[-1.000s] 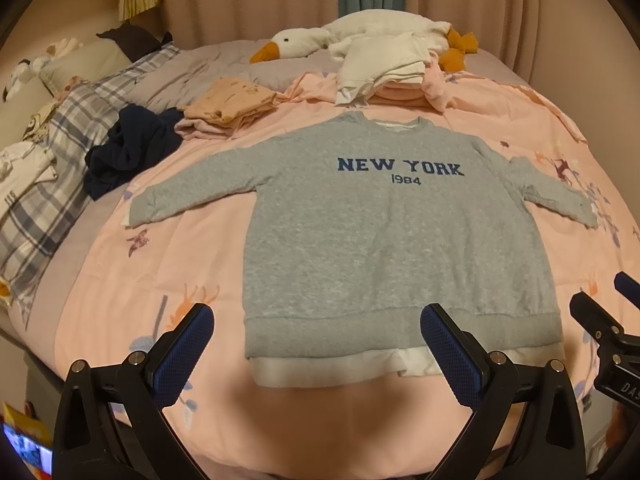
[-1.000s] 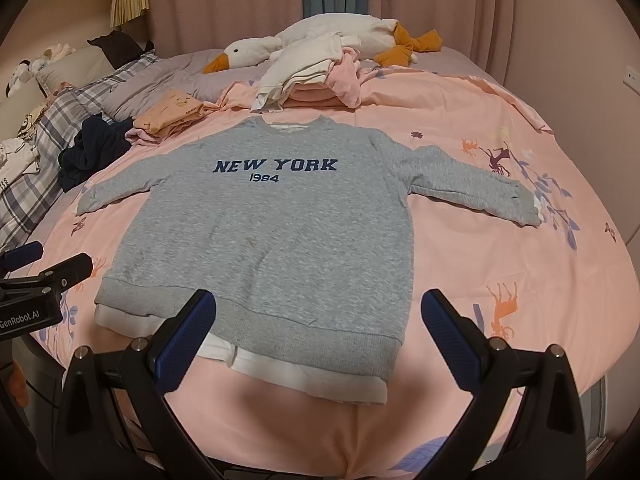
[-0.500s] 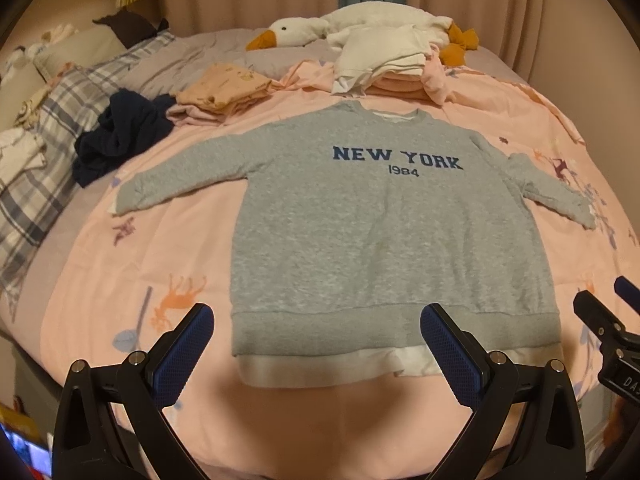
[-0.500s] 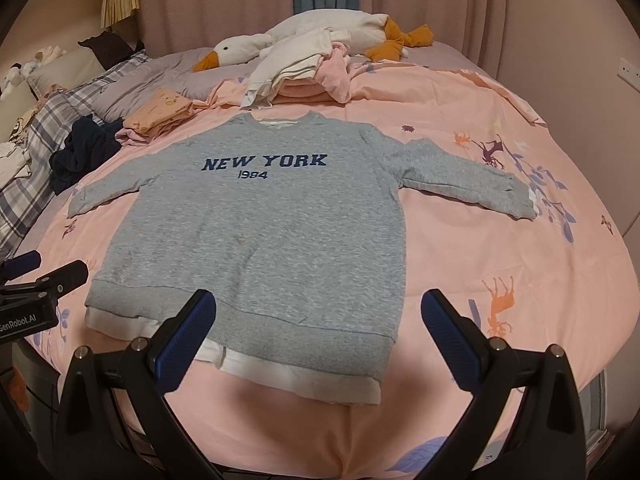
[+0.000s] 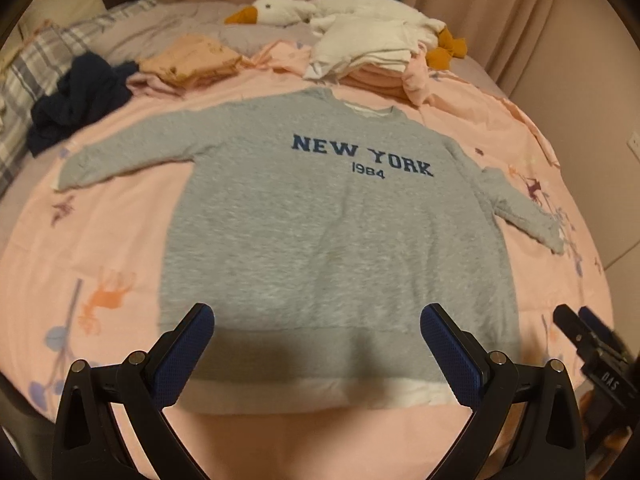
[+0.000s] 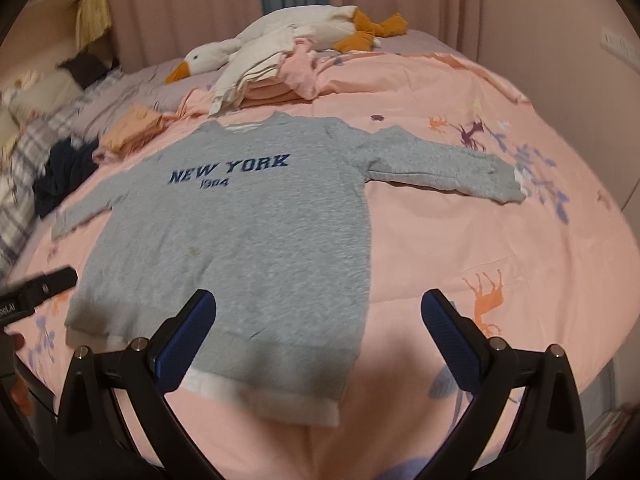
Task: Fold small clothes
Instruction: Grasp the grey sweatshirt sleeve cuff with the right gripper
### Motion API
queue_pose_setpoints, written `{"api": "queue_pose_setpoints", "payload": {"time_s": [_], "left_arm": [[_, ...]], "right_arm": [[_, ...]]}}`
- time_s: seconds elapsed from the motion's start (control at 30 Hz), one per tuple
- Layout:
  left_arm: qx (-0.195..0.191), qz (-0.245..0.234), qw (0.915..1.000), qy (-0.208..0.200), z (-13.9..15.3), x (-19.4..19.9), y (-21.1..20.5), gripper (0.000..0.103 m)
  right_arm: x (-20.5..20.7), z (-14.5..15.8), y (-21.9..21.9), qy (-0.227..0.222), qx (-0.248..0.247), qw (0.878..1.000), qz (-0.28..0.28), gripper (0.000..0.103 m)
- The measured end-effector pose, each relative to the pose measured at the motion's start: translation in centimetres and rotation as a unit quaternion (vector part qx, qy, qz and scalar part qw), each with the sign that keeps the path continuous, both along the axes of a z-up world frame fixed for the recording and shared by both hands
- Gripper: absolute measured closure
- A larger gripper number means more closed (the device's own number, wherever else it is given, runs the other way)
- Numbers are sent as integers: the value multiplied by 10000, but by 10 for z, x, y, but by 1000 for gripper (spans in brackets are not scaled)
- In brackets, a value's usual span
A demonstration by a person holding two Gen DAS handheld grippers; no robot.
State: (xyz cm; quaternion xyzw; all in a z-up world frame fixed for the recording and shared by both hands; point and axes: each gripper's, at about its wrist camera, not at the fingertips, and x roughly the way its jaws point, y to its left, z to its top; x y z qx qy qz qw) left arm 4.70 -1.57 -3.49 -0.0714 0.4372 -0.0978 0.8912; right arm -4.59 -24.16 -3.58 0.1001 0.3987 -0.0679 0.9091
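Overhead, both tools (image 5: 316,344) (image 6: 318,332) agape, empty.

Home bedrm: bed w/ pink duvet (image 5: 100,240); plush goose (image 6: 280,36); curtains (image 6: 180,4).

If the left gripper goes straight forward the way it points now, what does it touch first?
Most likely the grey sweatshirt: the open left gripper points over its lower hem, which lies flat on the pink bedcover. Nothing stands between them, though depth is hard to judge.
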Motion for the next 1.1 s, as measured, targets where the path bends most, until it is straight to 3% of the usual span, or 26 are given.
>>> {"api": "queue_pose_setpoints", "payload": {"time_s": [0.2, 0.4, 0.5, 0.87, 0.97, 1.03, 1.1], "left_arm": [[-141, -54, 9996, 252, -5, 18, -9, 1], [-331, -238, 9991, 101, -6, 30, -16, 1], [-556, -178, 9982, 126, -8, 42, -15, 1], [-499, 191, 9977, 415, -23, 73, -6, 1], [-499, 191, 9976, 441, -26, 78, -7, 1], [-467, 175, 9978, 429, -27, 79, -7, 1], [-417, 182, 9981, 421, -27, 81, -6, 1]], "right_arm": [[23, -35, -84, 178, 1485, 9864, -684, 0], [31, -52, -157, -44, 2338, 9610, -1476, 1], [40, -56, -182, -278, 2628, 9492, -1707, 0], [101, -75, -261, -991, 3345, 9015, -2562, 17], [107, -77, -282, -1112, 3406, 8904, -2808, 32], [112, -78, -290, -1096, 3369, 8891, -2897, 50], [120, -76, -293, -987, 3197, 8949, -2955, 77]]}}
